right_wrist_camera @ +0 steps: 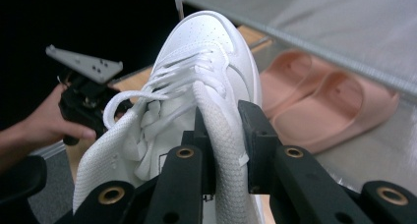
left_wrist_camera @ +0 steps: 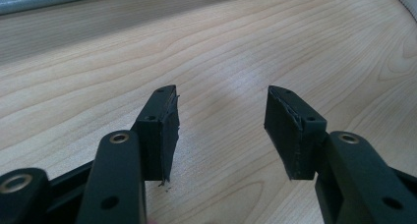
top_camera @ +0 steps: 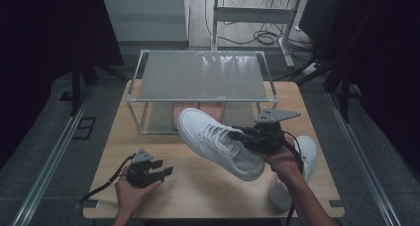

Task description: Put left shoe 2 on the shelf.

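A: Start from the high view. What does the right gripper (top_camera: 247, 137) hold?

B: A white sneaker (top_camera: 218, 144), lifted off the wooden table (top_camera: 148, 151) and tilted, its toe pointing to the far left, towards the shelf rack (top_camera: 200, 77). The jaws bite it at the collar, near the heel.

A: And the other one?

B: The left gripper (top_camera: 161, 172) sits at the near left, low over the table, jaws apart with nothing between them. A second white sneaker (top_camera: 297, 171) lies on the table at the near right, partly behind the person's right forearm.

A: Anything in the rack?

B: Its top shelf carries nothing that I can see; under it, on the lower level, a pair of pink slippers (top_camera: 200, 109) shows (mostly covered by the top shelf).

A: Now the left gripper view.

B: The left gripper (left_wrist_camera: 221, 121) has its two black jaws standing wide apart, and bare wood grain of the table (left_wrist_camera: 246, 47) lies between and beyond them. They touch nothing.

A: And the right gripper view?

B: The right gripper (right_wrist_camera: 223, 135) is clamped on the white sneaker (right_wrist_camera: 206, 62): one jaw inside the opening, one outside, pinching the mesh-lined collar. The laces and toe run away from the camera. To the right, the pink slippers (right_wrist_camera: 324, 101) lie side by side beneath the rack's rail. At the far left, a hand holds the left gripper (right_wrist_camera: 86, 103).
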Demonstrator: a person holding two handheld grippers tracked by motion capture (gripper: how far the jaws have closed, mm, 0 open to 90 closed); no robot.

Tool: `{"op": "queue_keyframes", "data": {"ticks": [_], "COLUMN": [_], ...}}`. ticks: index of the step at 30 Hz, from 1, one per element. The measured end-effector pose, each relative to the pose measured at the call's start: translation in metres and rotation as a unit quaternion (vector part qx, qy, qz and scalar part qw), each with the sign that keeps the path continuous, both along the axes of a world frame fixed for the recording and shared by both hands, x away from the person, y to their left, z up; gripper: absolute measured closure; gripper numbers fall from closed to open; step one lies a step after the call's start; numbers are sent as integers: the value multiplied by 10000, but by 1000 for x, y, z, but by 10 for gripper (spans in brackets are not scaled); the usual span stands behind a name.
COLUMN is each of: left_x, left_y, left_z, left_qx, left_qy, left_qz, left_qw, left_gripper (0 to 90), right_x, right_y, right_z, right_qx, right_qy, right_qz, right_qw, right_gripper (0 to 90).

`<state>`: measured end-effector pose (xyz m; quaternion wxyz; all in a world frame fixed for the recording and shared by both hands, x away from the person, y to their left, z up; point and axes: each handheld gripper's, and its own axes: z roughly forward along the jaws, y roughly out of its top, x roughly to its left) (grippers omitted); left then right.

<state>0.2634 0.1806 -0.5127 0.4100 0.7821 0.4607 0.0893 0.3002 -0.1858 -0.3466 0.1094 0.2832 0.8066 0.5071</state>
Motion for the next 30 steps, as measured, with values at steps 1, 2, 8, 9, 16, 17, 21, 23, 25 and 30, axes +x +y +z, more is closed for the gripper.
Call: {"op": "queue_keyframes", "data": {"ticks": [1,2,8,9,16,17,21,23,25,30], "left_x": [0,0,0,0,0,0,0,0,0,0], "left_y": [0,0,0,0,0,0,-1,-1,-1,0], "left_z": [0,0,0,0,0,0,-1,-1,0,1], "left_qx": [-6,-8,-11,-14,-14,-16,-14,-36,-16,-11], "left_qy": [3,4,-2,-5,5,4,21,30,22,-3], "left_qz": [2,-3,-8,-5,-11,-10,-29,-19,18,42], "left_qw": [10000,10000,10000,10000,10000,10000,10000,10000,10000,10000], "left_gripper": [473,473,473,473,473,473,473,473,473,472], "right_x": [2,3,13,15,26,28,39,44,48,57], "right_y": [1,1,7,7,9,9,12,14,16,22], "right_z": [5,8,23,25,46,49,58,60,61,62], "right_qx": [28,47,111,125,232,231,243,234,217,178], "right_qy": [-24,-39,-84,-87,-205,-231,-220,-172,-153,-154], "right_qz": [2,5,-30,-33,-124,-153,-224,-214,-229,-302], "right_qw": [10000,10000,9999,9999,9994,9993,9992,9993,9994,9993], "right_gripper": [801,802,802,802,802,802,802,802,803,803]}}
